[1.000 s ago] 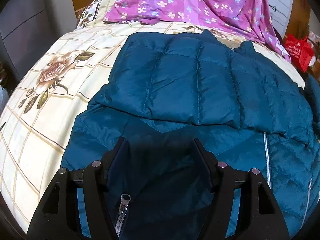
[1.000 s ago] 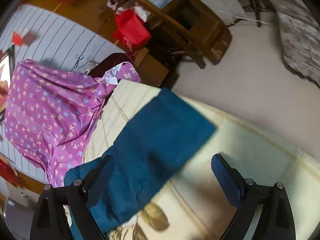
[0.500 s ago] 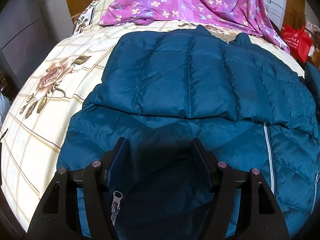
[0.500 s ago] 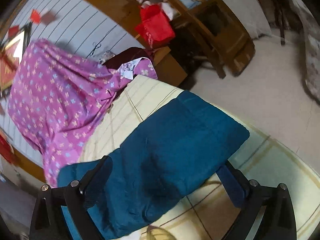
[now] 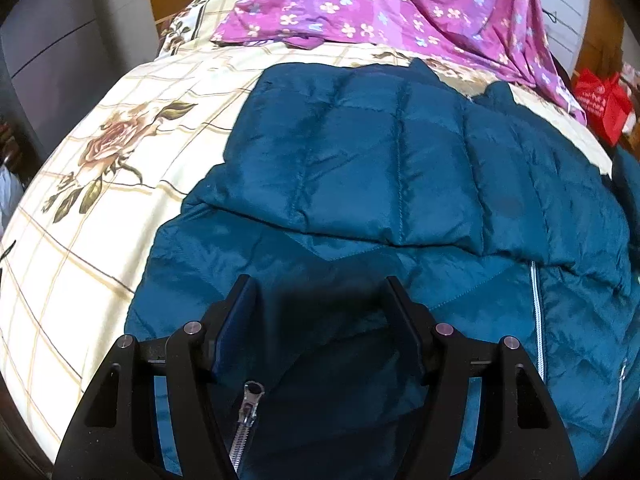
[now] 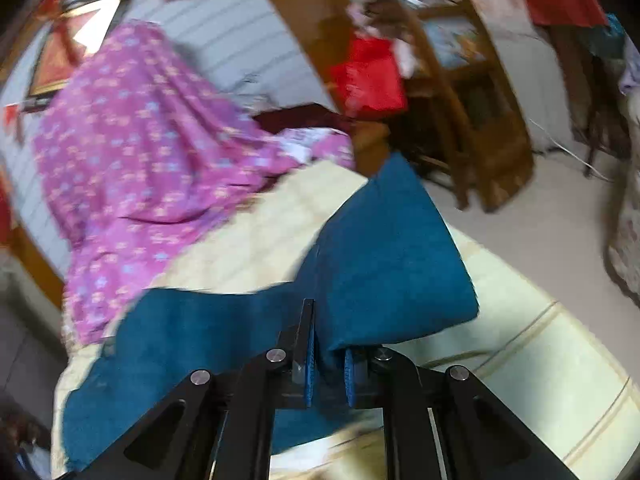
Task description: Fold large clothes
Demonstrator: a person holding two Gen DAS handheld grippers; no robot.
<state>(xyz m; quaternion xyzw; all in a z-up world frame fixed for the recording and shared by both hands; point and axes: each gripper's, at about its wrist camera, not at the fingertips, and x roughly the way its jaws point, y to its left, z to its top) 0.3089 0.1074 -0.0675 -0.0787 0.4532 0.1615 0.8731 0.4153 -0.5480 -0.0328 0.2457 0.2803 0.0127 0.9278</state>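
A large teal quilted jacket lies spread on the bed, its upper part folded down over the body. A silver zipper runs down its right side and a zipper pull shows near the bottom. My left gripper is low over the jacket's near edge, jaws apart; both pad faces show bare, with dark fabric beneath. In the right wrist view, my right gripper is shut on the jacket's sleeve, which rises off the sheet by the bed's edge.
The bed has a cream checked sheet printed with roses. A purple floral cloth lies heaped at its far end. A red bag and wooden furniture stand past the bed's right side. Left of the bed is a grey cabinet.
My right gripper moved over the sleeve, rolled and shut on it; the sleeve now lifts off the sheet. The left gripper stays over the jacket with its jaws unchanged.
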